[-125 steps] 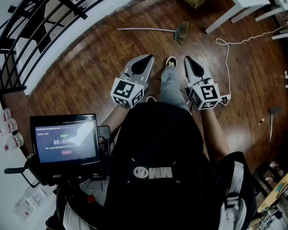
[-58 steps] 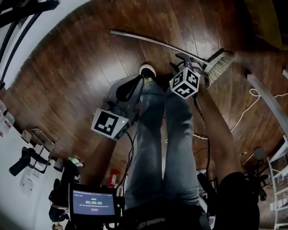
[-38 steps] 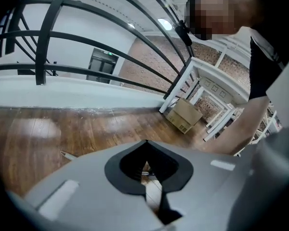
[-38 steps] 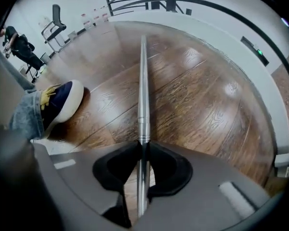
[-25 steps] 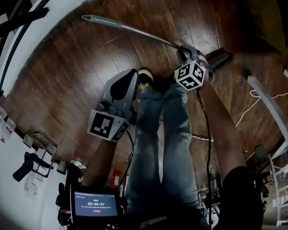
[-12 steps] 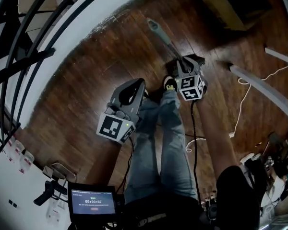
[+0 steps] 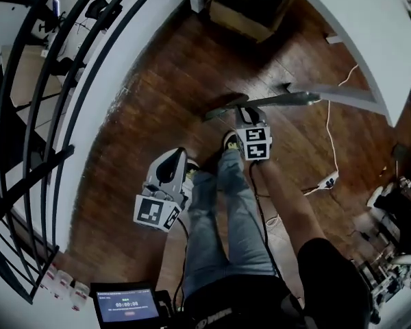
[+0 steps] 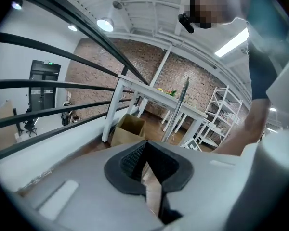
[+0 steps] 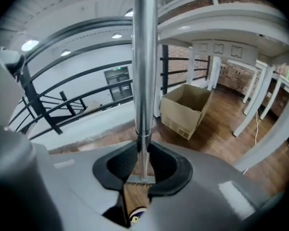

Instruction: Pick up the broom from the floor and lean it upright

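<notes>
In its own view, the right hand-held gripper [image 9: 140, 165] clamps the broom [image 9: 145, 57].

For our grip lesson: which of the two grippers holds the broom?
The right gripper: its jaws clamp the broom handle; the left gripper is shut on nothing.

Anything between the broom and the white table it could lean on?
Nothing visible. Right gripper holds the silver metal broom handle roughly upright; only bare wooden floor lies toward the white table. Brown cardboard box stands aside.

Blue jeans [image 7: 222, 211], dark top [image 7: 329, 279], grey black-padded left hand-held gripper [image 7: 172, 157] and right hand-held gripper [image 7: 245, 113]
</notes>
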Demonstrator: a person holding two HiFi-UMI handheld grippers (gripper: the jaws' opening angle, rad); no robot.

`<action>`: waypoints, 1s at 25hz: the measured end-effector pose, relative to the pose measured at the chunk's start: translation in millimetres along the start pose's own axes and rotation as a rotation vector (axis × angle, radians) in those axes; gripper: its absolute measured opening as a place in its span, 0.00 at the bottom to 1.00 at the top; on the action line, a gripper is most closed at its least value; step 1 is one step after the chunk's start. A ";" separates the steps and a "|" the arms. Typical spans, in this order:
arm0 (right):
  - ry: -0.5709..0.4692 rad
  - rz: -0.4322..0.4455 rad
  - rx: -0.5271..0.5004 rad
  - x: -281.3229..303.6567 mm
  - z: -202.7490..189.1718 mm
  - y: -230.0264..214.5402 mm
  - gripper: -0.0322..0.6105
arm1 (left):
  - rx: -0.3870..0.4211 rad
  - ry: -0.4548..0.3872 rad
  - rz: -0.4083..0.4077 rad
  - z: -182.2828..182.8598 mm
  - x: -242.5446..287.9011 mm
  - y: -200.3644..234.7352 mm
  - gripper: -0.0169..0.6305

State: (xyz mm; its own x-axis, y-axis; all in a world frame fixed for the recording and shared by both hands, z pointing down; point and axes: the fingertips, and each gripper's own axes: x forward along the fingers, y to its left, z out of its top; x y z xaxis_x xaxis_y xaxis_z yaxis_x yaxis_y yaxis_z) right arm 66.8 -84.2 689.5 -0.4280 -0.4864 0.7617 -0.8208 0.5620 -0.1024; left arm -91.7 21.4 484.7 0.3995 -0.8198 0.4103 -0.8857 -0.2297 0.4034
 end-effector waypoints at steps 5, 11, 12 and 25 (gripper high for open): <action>0.009 -0.051 0.169 -1.1 -1.4 -51.7 0.18 | 0.042 0.028 -0.017 10.6 29.0 -18.8 0.06; -0.002 -0.081 0.199 17.9 5.0 -98.7 0.18 | 0.057 0.099 -0.058 1.5 67.4 -48.1 0.05; -0.006 -0.088 0.201 21.2 7.1 -107.4 0.18 | 0.058 0.108 -0.064 -0.2 74.4 -52.9 0.05; -0.032 -0.135 0.329 57.3 40.5 -171.5 0.18 | 0.070 0.136 -0.067 9.3 122.3 -65.7 0.05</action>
State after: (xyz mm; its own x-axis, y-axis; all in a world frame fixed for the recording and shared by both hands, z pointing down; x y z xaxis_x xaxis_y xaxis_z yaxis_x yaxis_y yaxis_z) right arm 167.7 -235.5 724.8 -0.3148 -0.5651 0.7626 -0.9464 0.2484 -0.2065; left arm 13.1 -68.6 500.8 0.4826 -0.7241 0.4927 -0.8683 -0.3218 0.3776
